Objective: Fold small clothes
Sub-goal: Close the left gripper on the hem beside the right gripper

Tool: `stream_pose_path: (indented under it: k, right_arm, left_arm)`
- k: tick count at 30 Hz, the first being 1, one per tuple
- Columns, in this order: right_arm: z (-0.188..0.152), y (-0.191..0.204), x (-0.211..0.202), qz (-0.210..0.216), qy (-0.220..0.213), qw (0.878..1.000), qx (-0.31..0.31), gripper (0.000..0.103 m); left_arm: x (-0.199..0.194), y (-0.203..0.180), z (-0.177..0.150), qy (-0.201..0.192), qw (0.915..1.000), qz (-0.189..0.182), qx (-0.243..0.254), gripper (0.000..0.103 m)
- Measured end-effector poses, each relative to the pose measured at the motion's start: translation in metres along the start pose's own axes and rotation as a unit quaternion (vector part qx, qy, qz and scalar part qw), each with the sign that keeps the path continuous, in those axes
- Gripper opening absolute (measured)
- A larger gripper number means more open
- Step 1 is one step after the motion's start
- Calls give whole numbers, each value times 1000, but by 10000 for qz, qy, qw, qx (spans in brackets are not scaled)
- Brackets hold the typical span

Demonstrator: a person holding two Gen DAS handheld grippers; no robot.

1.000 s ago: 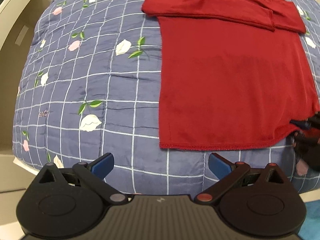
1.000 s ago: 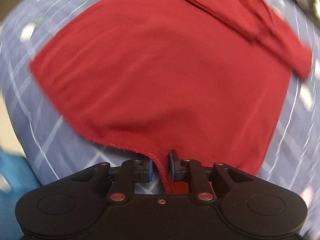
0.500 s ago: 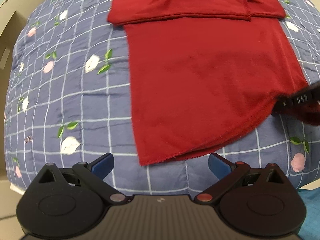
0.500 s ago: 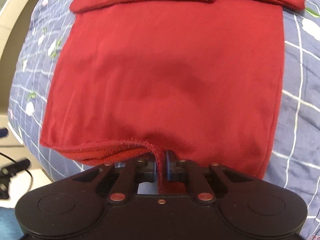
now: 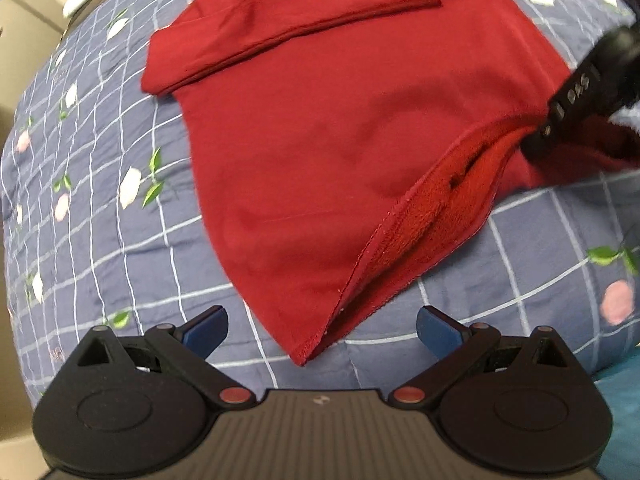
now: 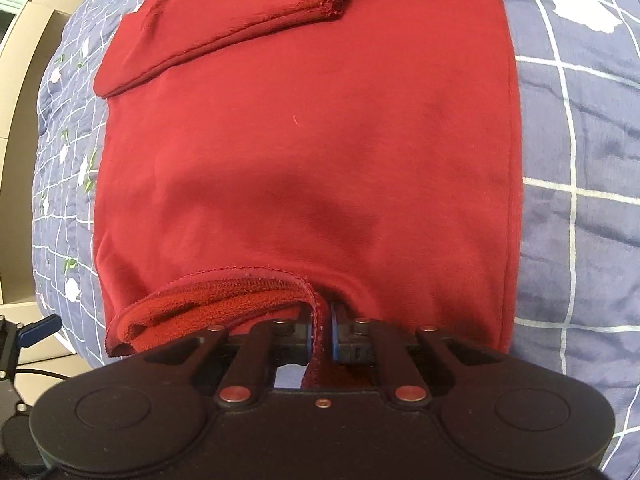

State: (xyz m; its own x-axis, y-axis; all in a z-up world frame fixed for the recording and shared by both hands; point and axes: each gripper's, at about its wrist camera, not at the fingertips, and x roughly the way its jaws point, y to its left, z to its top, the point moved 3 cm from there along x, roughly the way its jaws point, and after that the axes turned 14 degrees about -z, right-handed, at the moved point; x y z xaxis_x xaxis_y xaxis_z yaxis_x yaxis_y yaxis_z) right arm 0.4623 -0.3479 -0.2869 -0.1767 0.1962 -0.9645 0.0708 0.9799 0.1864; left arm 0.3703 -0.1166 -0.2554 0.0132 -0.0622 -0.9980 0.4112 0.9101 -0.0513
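nearest the right wrist camera, the right tongs point(image 6: 321, 334) are clenched on the bottom hem of the red long-sleeved fleece-lined top point(image 6: 304, 152), lifting that corner so the hem gapes and shows its fuzzy lining, probably to carry it up toward the collar. the left tongs point(image 5: 320, 326) are spread wide and grasp nothing, poised just short of the opposite hem corner. farther off, both sleeves lie folded across the chest on the blue checked floral quilt point(image 5: 100, 200) covering the bed.

The left gripper point(image 5: 322, 330) hovered low with its blue-tipped fingers point(image 5: 206, 328) spread wide and empty, while the right gripper point(image 6: 321, 336) was clamped tight on fabric.
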Motion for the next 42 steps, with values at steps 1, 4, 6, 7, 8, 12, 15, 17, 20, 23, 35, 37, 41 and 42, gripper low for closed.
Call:
stream_pose_path:
  k: [1,4,6,7,8,12,15,17,20,23,35,37,41,42]
  right_arm:
    - [-1,-2,-1,6,14,10000,47,7]
    - [-1,-2,1,-9,38,9999,96,8]
    - [0,-3,2,-23,57,9999,97,8]
    - [1,-1,3,-29,64,9999,86,8]
    - [1,-2,3,-30,73,9999,70,8]
    - [4,2,5,-23,90,10000,-30,8]
    - [5,6,5,-55,62,9999,-150,8]
    - [4,9,5,-80,26,9998,-195,8]
    - [1,12,5,-85,-36,9998,-198,8]
    - [-2,13,4,-109,-79,9997,-194,10]
    - [-19,35,-11,-504,-528,9899,-1214,38]
    - [-21,39,-14,-487,-624,9868,-1415,54]
    - [-24,44,-17,-356,-681,9829,-1675,70]
    - [-25,46,-16,-376,-675,9818,-1737,71]
  left_arm:
    - [4,-3,1,0,9999,75,110,102]
    - [16,-14,4,-65,9981,338,504,102]
    - [22,-24,7,-155,9954,487,806,102]
    - [25,-29,9,-215,9936,561,961,102]
    - [28,-35,10,-276,9917,625,1088,102]
    - [41,-49,16,-382,9876,933,1199,101]
    - [45,-50,19,-388,9871,1108,1087,87]
    - [42,-47,19,-433,9880,1104,993,76]
    - [33,-37,14,-559,9909,833,899,47]
    - [21,-28,9,-749,9926,564,769,22]
    - [-12,24,37,-970,9943,-410,174,15]
    - [-12,37,49,-958,9933,-641,44,15]
    - [-5,54,70,-845,9918,-935,-220,15]
    - [-1,56,74,-803,9913,-995,-298,15]
